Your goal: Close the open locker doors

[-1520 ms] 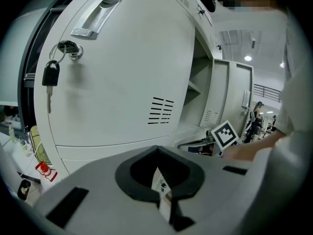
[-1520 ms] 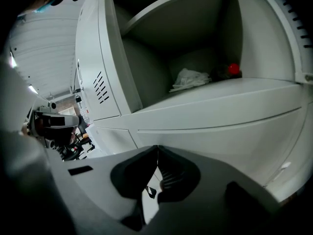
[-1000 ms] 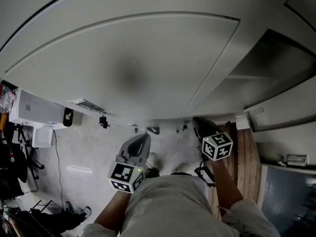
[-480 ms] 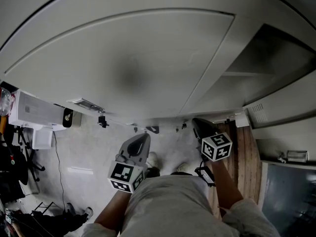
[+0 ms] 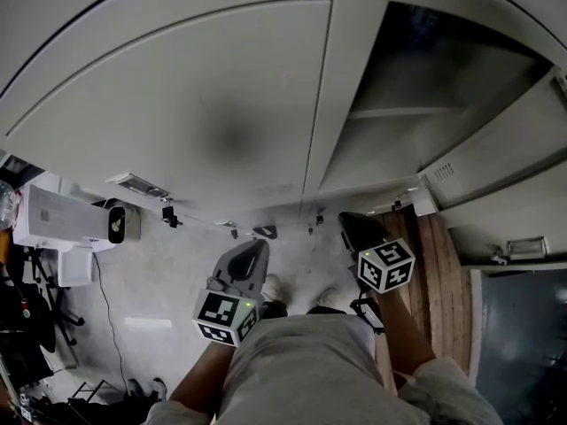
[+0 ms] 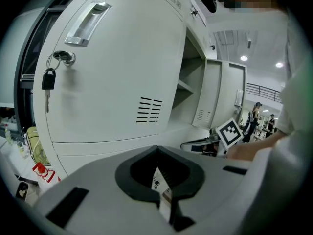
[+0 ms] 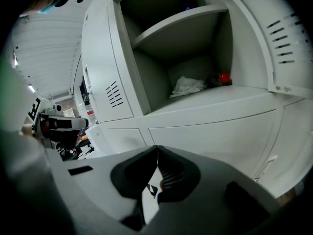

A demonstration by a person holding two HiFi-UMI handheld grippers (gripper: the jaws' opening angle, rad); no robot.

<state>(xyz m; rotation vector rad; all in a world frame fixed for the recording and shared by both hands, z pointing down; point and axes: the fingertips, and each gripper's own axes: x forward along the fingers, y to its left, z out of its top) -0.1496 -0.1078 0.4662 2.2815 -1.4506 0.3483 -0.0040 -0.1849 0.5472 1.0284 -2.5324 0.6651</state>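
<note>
Fingers (image 7: 173, 173) of right gripper (image 7: 157, 150) closed tip to tip, nothing between them. Left gripper (image 6: 157, 150) the same, empty. Both held low, clear of the lockers. Right gripper aims at the panels under the open compartment (image 7: 146, 82). Its door (image 7: 288, 43) stands swung out to the right, untouched. Inside, under the shelf (image 7: 181, 26): crumpled cloth (image 7: 188, 86) and a small red item (image 7: 224, 77), possibly a cap, too small to tell. Both sit well back, so a jam looks unlikely. Risks: closed tips skidding across the smooth door on a glancing push; too hard a shove, and the door rebounds off the frame unlatched.
</note>
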